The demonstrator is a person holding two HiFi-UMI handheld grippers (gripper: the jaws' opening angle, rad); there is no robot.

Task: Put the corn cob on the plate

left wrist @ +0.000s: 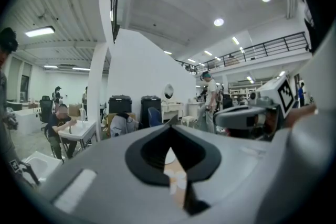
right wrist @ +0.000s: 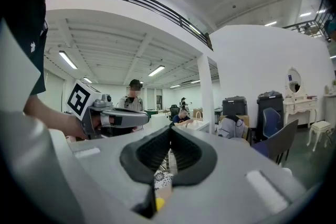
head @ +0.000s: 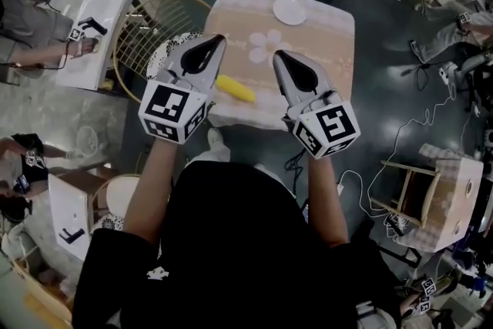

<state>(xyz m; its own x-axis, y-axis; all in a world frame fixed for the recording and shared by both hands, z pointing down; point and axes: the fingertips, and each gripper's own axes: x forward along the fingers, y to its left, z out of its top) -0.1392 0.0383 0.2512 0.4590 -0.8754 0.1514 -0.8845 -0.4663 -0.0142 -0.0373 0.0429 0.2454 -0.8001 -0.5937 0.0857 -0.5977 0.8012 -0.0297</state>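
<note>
**CORN COB TO PLATE: COB NOT YET PICKED UP**

**Head view.** The desk [head: 335, 38] is covered with a pale patterned cloth [head: 266, 45]. The corn cob [head: 235, 88] is yellow and lies on the cloth near the desk's near edge. The plate [head: 290, 10] is white and empty. It sits at the far edge, well apart from the cob. The left claw [head: 218, 40] and the right claw [head: 278, 56] are held over the near side with the cob between them.

**Left gripper view.** The left claw [left wrist: 172, 122] has its jaws together at the tips and carries nothing. The flowered cloth shows through the gap below.

**Right gripper view.** The right claw [right wrist: 170, 131] has its jaws together and is empty. A yellow bit of the corn cob [right wrist: 159, 203] shows low in the gap.

**Progress.** The task looks to be at its opening stage, with nothing done. Opening a claw, gripping the cob, carrying it to the plate and letting go all remain.
</note>
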